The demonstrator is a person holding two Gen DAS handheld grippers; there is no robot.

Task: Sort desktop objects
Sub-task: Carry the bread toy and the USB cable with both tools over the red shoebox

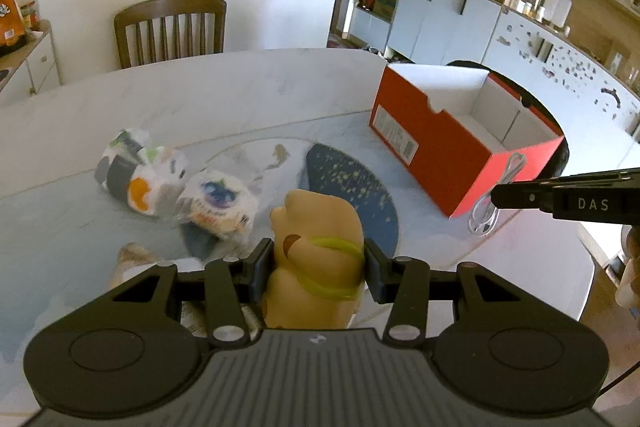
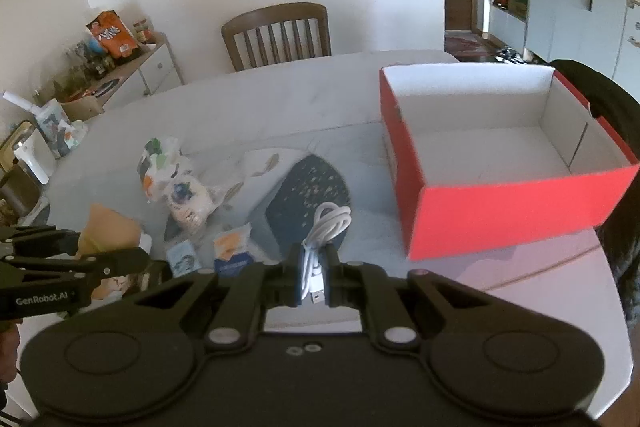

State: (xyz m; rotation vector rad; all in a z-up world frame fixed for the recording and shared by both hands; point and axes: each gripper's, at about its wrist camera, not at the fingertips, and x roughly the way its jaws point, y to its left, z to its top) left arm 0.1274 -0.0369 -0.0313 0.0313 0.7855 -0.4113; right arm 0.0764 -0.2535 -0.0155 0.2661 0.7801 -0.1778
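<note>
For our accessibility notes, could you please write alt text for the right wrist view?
The right claw is shut on a coiled white cable above a pale table, with an open, empty red box ahead to the right. At left, the left claw holds a tan toy near scattered packets.

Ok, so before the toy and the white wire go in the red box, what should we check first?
1. Left gripper pinches the tan rubbery toy animal with the yellow-green band: ok.
2. Right gripper is shut on the coiled white USB cable: ok.
3. The red cardboard box with white inside is open on top: ok.
4. The box looks empty, so there is room: ok.
5. Both grippers are over the box: not ok, they hang short of it above the white table.
6. The cable coil will stay bundled when dropped: cannot tell.
</note>
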